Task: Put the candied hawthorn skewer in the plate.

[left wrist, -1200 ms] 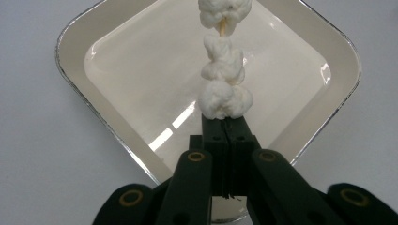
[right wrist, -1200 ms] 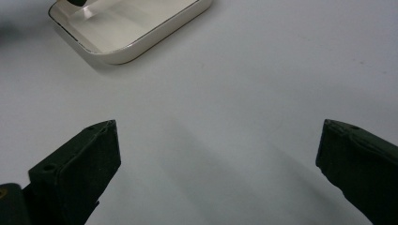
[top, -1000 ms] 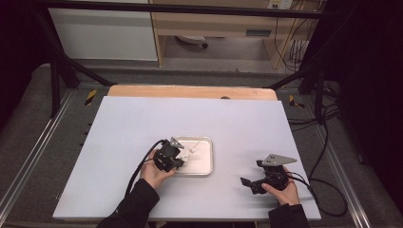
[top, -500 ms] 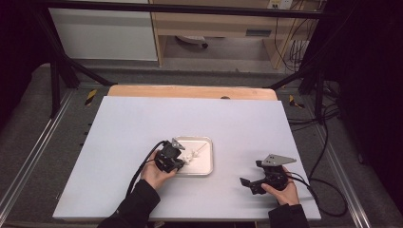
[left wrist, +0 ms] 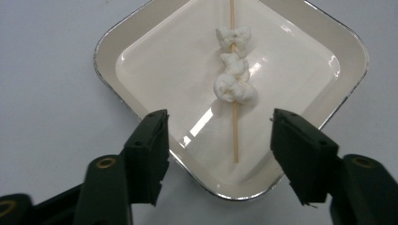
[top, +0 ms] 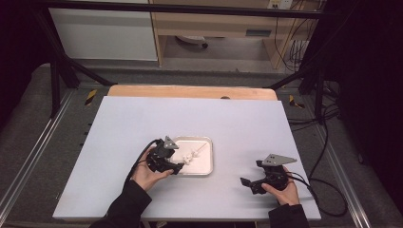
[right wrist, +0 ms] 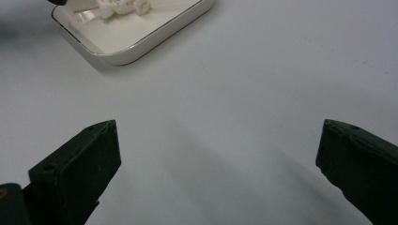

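Observation:
A thin wooden skewer (left wrist: 233,70) with three white lumps threaded on it lies flat in a white square tray (left wrist: 108,47). My left gripper (left wrist: 219,116) hovers over the tray's near corner. Its jaws have just been opening and now stand apart on either side of the skewer's bare end, touching nothing. In the high view the left gripper (top: 178,166) sits at the tray's (top: 209,156) left edge, beside the skewer (top: 192,156). My right gripper (top: 247,183) rests low at the table's front right, open and empty, with its jaws (right wrist: 218,126) pointed toward the tray (right wrist: 141,42).
The tray sits on a pale grey tabletop (top: 190,118) with a wooden strip (top: 190,91) along the far edge. Cables trail from both grippers. Dark frame posts and metal rails flank the table.
The left gripper has eased slightly back and left from the tray, and the skewer lies free in it. The right gripper has not moved.

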Motion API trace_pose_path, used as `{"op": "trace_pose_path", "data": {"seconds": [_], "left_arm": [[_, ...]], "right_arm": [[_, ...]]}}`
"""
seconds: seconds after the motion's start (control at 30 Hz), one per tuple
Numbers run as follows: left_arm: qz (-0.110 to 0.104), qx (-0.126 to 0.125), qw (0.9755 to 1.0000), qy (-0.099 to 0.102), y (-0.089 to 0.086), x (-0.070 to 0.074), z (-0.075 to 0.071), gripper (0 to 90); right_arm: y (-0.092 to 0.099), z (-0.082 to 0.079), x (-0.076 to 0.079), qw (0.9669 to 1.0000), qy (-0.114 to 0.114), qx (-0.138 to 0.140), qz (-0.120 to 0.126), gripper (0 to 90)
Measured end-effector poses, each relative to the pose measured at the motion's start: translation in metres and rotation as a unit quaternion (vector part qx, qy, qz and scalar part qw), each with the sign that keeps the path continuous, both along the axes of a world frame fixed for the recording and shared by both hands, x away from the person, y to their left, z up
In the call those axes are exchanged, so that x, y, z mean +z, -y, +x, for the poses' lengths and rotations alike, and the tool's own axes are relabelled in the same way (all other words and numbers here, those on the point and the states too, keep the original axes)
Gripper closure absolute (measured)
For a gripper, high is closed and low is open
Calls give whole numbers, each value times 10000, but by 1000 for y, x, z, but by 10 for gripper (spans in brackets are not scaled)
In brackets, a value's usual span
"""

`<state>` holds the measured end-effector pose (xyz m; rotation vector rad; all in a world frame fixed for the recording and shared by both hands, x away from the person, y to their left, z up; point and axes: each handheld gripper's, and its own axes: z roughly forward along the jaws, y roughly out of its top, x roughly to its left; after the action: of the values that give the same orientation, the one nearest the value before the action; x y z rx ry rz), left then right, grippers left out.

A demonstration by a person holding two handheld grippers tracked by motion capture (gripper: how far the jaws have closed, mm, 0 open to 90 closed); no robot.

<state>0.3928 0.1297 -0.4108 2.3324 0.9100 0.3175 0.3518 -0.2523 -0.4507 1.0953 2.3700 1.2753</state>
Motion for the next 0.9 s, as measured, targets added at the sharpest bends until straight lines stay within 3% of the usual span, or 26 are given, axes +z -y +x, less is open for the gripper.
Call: {"op": "trace_pose_path", "data": {"seconds": [0.23,0.43,0.6,0.9], "left_arm": [[-235,55,9997,33,-26,2,-9,171],[-388,276,9988,67,-55,-4,-21,132],[-340,408,9985,131,-78,-12,-33,105],[-709,630,9952,252,-111,-24,-51,86]], "right_arm": [[0,0,0,10000,-23,-17,7,9],[0,0,0,10000,-45,-18,-6,8],[0,1,-1,10000,-55,-15,-30,8],[0,0,-1,9999,-105,-13,-57,8]]}}
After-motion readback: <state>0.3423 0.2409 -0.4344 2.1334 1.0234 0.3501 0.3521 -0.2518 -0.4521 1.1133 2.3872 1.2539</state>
